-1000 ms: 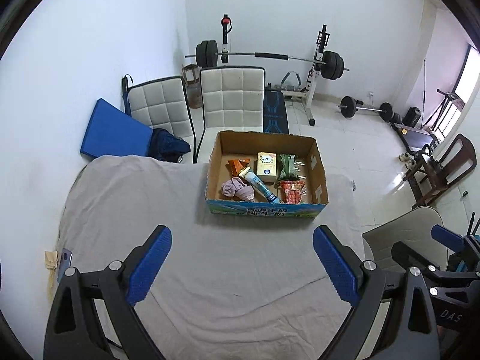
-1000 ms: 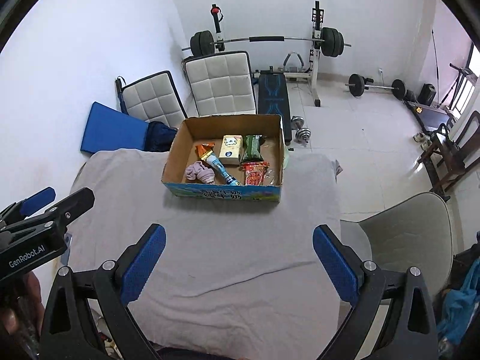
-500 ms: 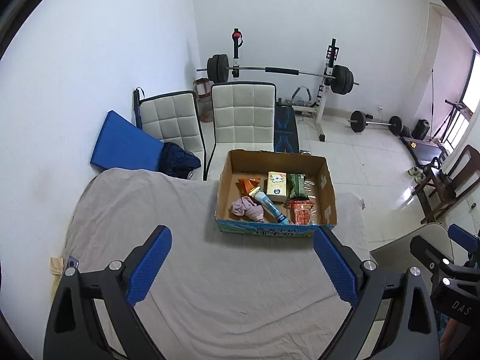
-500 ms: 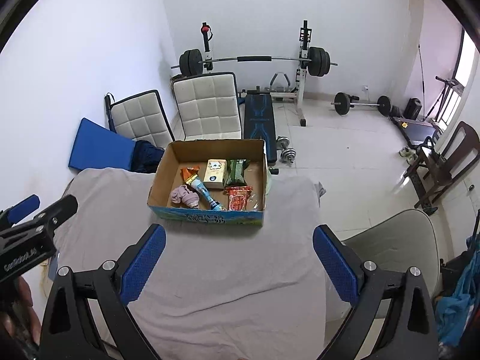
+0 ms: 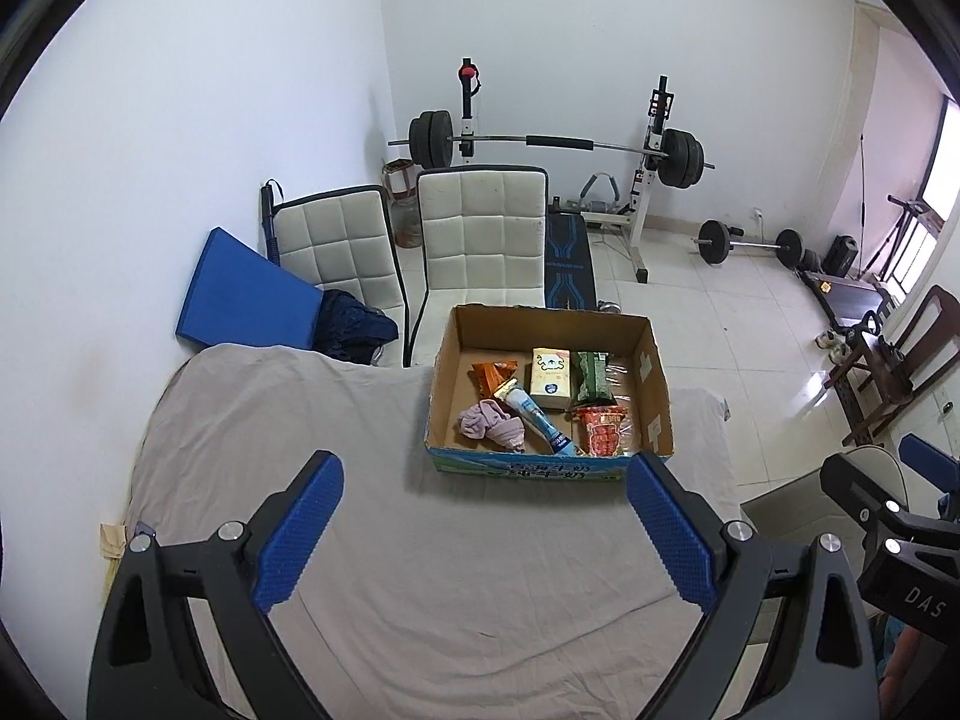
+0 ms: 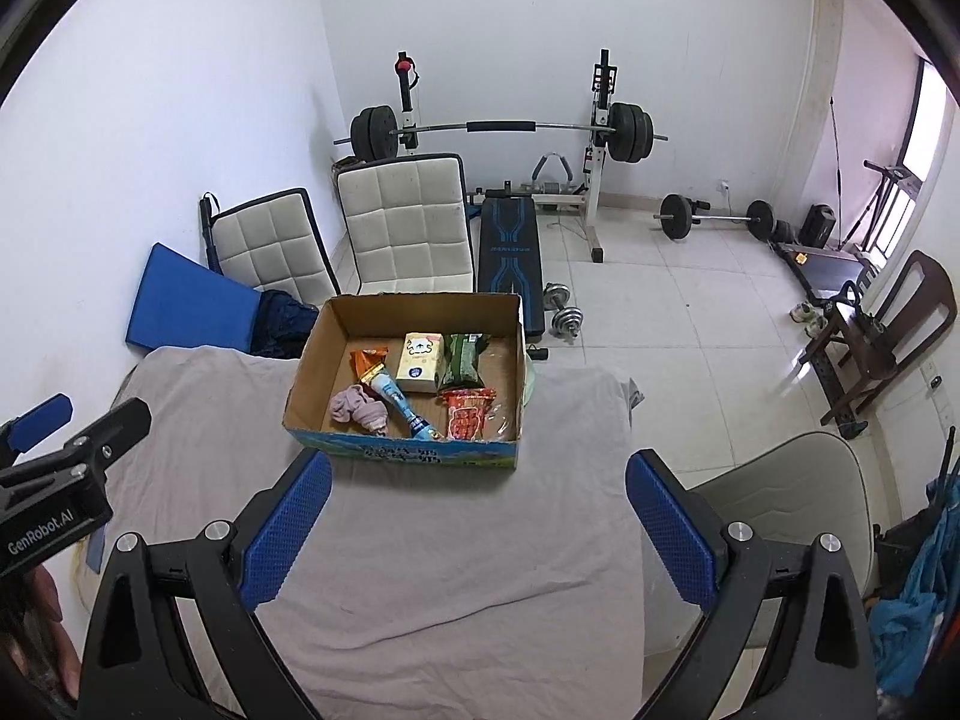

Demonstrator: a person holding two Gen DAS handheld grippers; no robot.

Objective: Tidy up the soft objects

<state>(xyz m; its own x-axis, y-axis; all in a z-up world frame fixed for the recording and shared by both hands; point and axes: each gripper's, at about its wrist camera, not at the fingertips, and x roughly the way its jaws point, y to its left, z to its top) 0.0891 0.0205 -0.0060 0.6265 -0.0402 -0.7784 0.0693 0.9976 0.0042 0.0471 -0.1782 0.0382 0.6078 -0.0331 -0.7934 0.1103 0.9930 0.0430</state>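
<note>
A cardboard box (image 5: 654, 384) (image 6: 312, 360) stands on the far side of a table covered with a grey cloth (image 5: 420, 540) (image 6: 456, 540). Inside lie a pink cloth (image 5: 489, 425) (image 6: 360, 408), a blue tube (image 5: 534, 417) (image 6: 399, 399), a cream tissue pack (image 5: 551, 385) (image 6: 420, 362), a green packet (image 5: 591, 377) (image 6: 463, 360), a red packet (image 5: 602, 431) (image 6: 468, 414) and an orange packet (image 5: 489, 377) (image 6: 365, 360). My left gripper (image 5: 483, 534) is open and empty above the near cloth. My right gripper (image 6: 477, 531) is open and empty too.
Two white padded chairs (image 5: 480, 234) and a blue mat (image 5: 240, 294) stand behind the table by the left wall. A barbell rack (image 6: 498, 132) and weight bench (image 6: 510, 252) are farther back. A grey chair (image 6: 780, 498) stands at the table's right edge.
Both grippers have pulled back and tilted up, so the box looks smaller and lower in both views. Both stay open and empty.
</note>
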